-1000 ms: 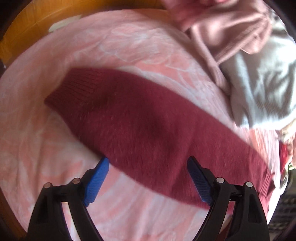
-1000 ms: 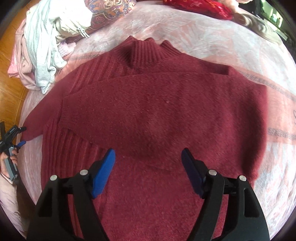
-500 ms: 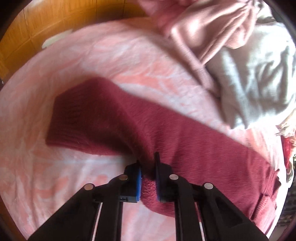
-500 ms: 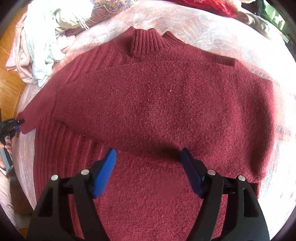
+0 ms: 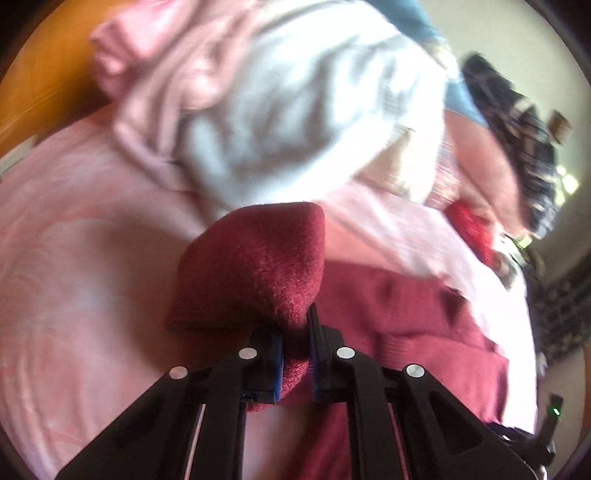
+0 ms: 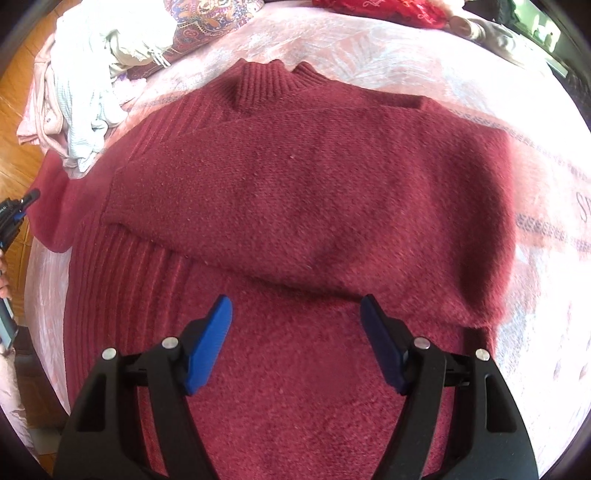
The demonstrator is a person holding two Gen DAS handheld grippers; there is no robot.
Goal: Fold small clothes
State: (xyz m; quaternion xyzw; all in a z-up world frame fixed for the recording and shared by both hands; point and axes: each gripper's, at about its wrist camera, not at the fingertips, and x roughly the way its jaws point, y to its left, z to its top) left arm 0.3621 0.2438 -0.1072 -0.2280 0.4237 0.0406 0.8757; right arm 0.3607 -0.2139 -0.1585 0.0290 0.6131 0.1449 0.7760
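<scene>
The left wrist view looked obliquely, close over the sleeve (image 5: 255, 269). The right wrist view faced steeply down, near the sweater (image 6: 295, 192). Both showed the garment and the clothes pile (image 6: 88, 92).

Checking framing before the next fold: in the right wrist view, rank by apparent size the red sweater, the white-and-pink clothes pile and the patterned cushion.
1. red sweater, fills most of the frame
2. white-and-pink clothes pile
3. patterned cushion, cut off by the frame edge

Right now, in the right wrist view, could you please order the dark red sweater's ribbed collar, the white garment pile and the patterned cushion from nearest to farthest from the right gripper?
1. Dark red sweater's ribbed collar, straight ahead of the open right gripper.
2. White garment pile, far left.
3. Patterned cushion, top edge, left of centre.
</scene>
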